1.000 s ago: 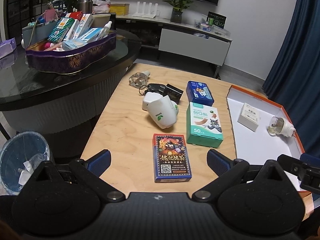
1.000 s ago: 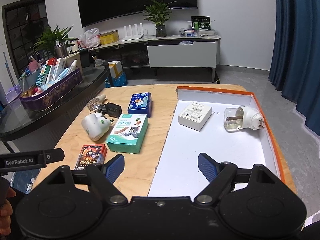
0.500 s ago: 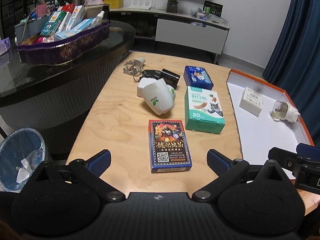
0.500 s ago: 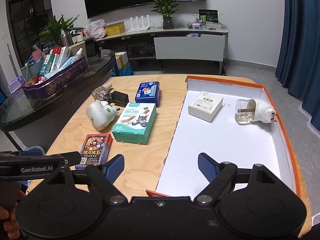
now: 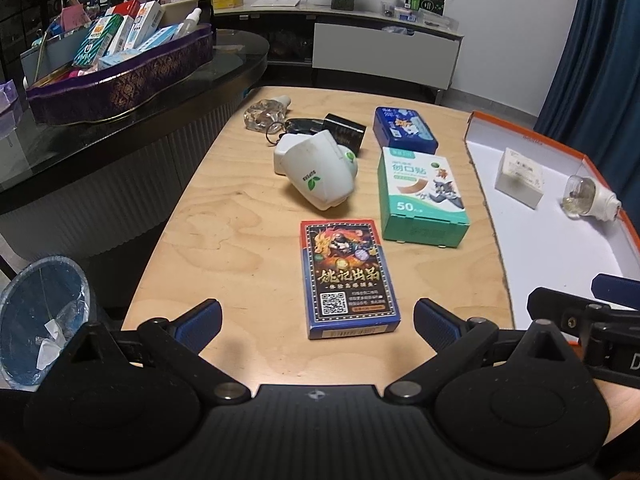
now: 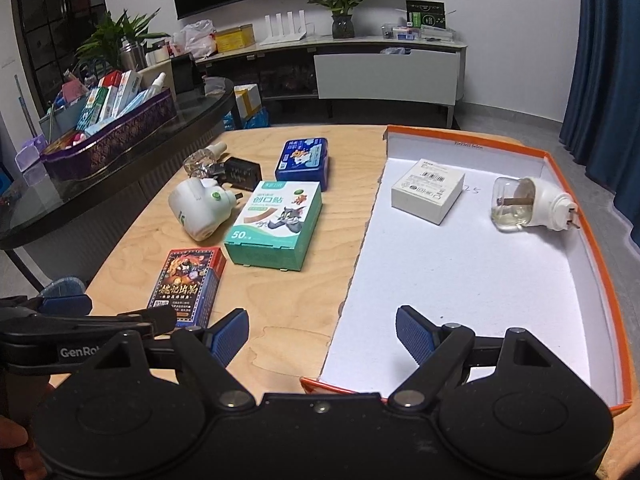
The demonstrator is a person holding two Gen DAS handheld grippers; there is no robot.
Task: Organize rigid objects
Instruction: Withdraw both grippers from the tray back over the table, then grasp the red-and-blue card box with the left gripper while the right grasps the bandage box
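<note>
**A:** You're in a living room, at a pale wooden table (image 5: pixel 240 216) with a TV wall and a low cabinet at the far end. How far along am I?

**B:** Early, by my reading. The orange-rimmed tray (image 6: pixel 592 216) on your right holds only two things: a small white box (image 6: pixel 428 190) at its far side and a plug-in vaporizer with a glass bottle (image 6: pixel 528 204) lying on its side just beside it. Most of the tray floor is bare.

**A:** And what's left?

**B:** Everything on the wood to the left of the tray. Nearest you is the card deck box (image 5: pixel 348 276), lying flat. Beyond it sit the green plaster box (image 5: pixel 422 194) and the white plug-in device (image 5: pixel 316 172), tipped over. Farther still are the blue tin (image 5: pixel 404 130), a black adapter (image 5: pixel 344 132) and a clear glass bottle (image 5: pixel 266 114).

**A:** My claws?

**B:** Both are released and hold nothing. Your left gripper (image 5: pixel 316 320) hovers with the card deck box lying between its spread fingers, so that looks like the next pick. Your right gripper (image 6: pixel 320 332) hangs over the tray's near left corner.

**A:** Anything in the way?

**B:** The plaster box sits close to the deck's far right corner, and your two grippers are near each other. The glass table with the purple basket (image 5: pixel 120 80) at far left is well apart.
</note>
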